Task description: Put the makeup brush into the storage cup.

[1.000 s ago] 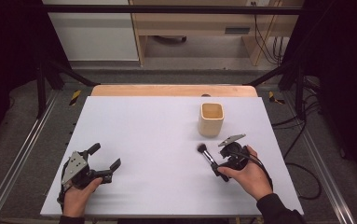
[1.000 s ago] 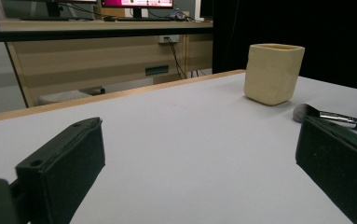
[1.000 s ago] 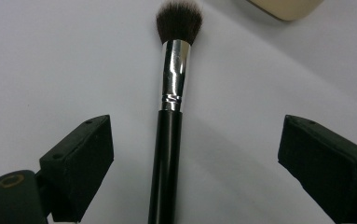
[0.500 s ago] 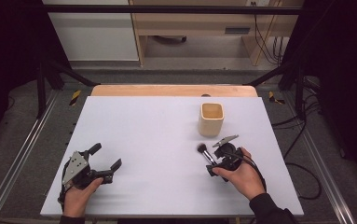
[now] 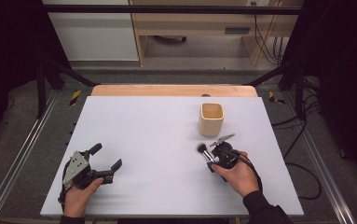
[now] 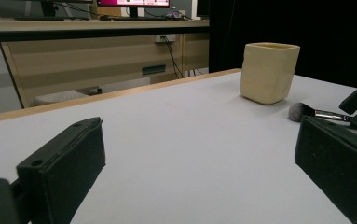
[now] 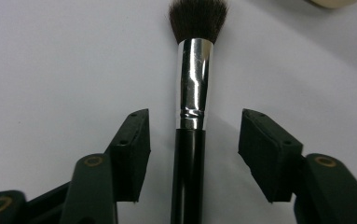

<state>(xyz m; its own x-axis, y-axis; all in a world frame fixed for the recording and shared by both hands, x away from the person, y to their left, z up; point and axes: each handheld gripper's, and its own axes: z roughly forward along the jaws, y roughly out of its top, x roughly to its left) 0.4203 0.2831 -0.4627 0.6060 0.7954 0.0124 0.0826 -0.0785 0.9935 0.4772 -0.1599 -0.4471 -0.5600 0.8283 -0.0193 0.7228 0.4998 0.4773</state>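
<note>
- Left gripper (image 5: 102, 162) — released, jaws wide, low over the white surface (image 5: 143, 140)
- Right gripper (image 7: 194, 140) — released, its jaws straddling a makeup brush (image 7: 191, 107) lying flat, untouched
- Just beyond the bristles, a beige cup (image 5: 211, 119) stands upright

right gripper (image 7: 194, 144) jaws spread, straddling black-handled makeup brush with silver ferrule (image 7: 192, 93), untouched, on white table (image 7: 50, 60).

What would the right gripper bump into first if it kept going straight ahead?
The makeup brush: the right gripper is open, its jaws on either side of the brush's black handle, bristles pointing away. Pushing on would probably slide it along the brush. The beige cup stands further off, to one side.
</note>
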